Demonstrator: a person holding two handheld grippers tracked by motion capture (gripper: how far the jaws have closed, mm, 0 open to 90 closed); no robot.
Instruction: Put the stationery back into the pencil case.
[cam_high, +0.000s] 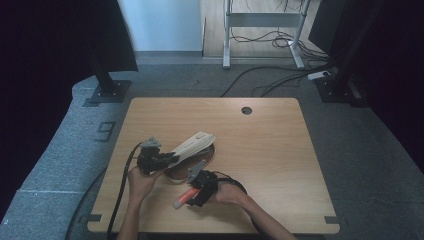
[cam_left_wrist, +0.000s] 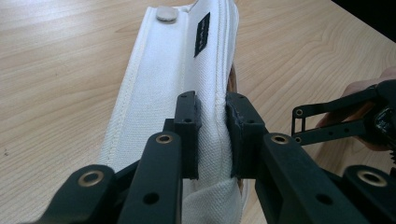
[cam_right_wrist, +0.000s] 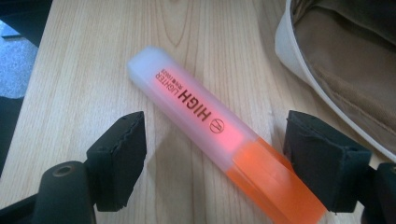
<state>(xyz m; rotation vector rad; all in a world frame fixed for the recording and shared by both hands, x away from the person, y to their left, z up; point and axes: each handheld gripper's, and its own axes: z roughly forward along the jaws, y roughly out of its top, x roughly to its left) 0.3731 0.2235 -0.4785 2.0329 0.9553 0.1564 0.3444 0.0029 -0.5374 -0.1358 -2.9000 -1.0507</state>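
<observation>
A light wooden table (cam_high: 270, 150) is set on grey carpet (cam_high: 360, 145); beyond the tongs, a metal desk frame (cam_high: 262, 30) and loose cables (cam_high: 270, 80) are seen.

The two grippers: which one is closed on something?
The left gripper: its pads pinch the white pouch. The right gripper stands open around the orange highlighter.

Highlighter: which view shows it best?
Right gripper view: the highlighter lies close up on the wooden table, its print readable. The high view gives a small orange shape by the right hand-held gripper.
</observation>
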